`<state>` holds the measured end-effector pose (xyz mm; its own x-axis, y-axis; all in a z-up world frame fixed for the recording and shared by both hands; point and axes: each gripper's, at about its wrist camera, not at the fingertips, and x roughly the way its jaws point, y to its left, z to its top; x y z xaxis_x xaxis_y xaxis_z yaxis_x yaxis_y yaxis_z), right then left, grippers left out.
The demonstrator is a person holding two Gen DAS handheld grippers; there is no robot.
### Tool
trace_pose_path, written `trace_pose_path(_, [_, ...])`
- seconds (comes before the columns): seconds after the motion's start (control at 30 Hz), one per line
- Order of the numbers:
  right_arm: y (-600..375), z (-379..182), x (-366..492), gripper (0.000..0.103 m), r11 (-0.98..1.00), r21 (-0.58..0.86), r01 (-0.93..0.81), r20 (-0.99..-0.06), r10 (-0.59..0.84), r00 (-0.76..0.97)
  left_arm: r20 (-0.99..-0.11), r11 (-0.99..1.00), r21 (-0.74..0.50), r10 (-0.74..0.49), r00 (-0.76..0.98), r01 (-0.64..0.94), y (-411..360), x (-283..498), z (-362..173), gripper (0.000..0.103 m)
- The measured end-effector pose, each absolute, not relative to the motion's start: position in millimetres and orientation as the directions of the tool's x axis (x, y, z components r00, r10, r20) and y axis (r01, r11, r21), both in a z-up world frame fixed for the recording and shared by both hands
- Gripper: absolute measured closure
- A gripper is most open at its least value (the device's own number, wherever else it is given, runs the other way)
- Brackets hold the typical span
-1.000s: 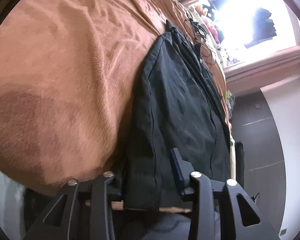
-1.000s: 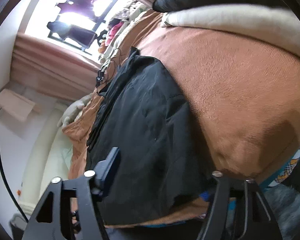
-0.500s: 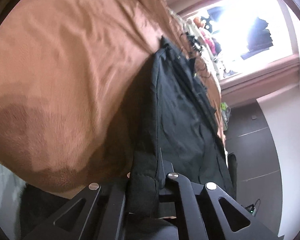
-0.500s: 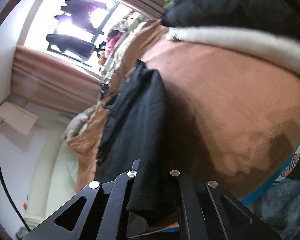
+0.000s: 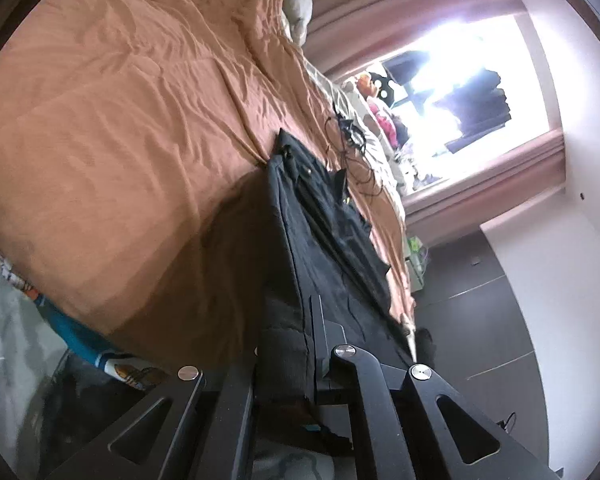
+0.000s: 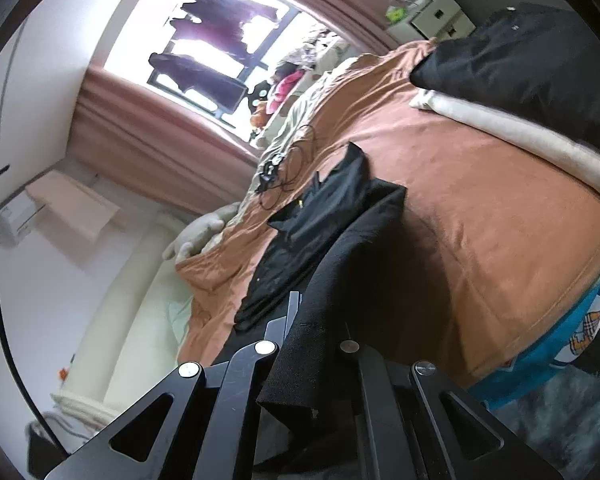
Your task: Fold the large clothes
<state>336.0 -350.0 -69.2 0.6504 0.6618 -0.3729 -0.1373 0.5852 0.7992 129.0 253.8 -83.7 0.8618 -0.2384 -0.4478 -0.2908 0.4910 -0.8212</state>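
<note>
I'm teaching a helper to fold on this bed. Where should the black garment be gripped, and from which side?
By the near hem corners, from the foot of the bed. The black garment lies lengthwise away, so its near edge is reachable; the left claw and right claw are shut there.

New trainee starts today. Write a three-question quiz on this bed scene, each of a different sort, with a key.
1. True or false: both tongs, left and right, are clamped on the black garment.
2. Which colour is the bedspread under the garment? A. white B. orange-brown C. green
3. Fill in: at the far end of the bed, the folded black item lies on a folded ___ blanket.

Key: 1 true; 2 B; 3 cream
</note>
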Motion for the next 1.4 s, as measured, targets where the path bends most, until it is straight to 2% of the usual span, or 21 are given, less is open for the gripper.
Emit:
trace_pose_path(0.5, [-345,-42,265,0.098,0.586,0.775,-0.235,-0.343,0.704,0.622,-0.343,0.467,-0.859,-0.218,0.914,-0.211,255,36,-64,0.101])
trace_pose_path(0.97, [-363,-42,210,0.098,0.584,0.771,-0.254,-0.321,0.701,0.637,-0.275,0.479,-0.866,-0.216,0.937,-0.143,240,-34,-53,0.101])
trace_pose_path(1.4, [-368,-1,225,0.098,0.553,0.779,-0.297,-0.238,0.698,0.675,-0.183,0.516,-0.854,-0.191,0.964,-0.06,246,-21,7,0.101])
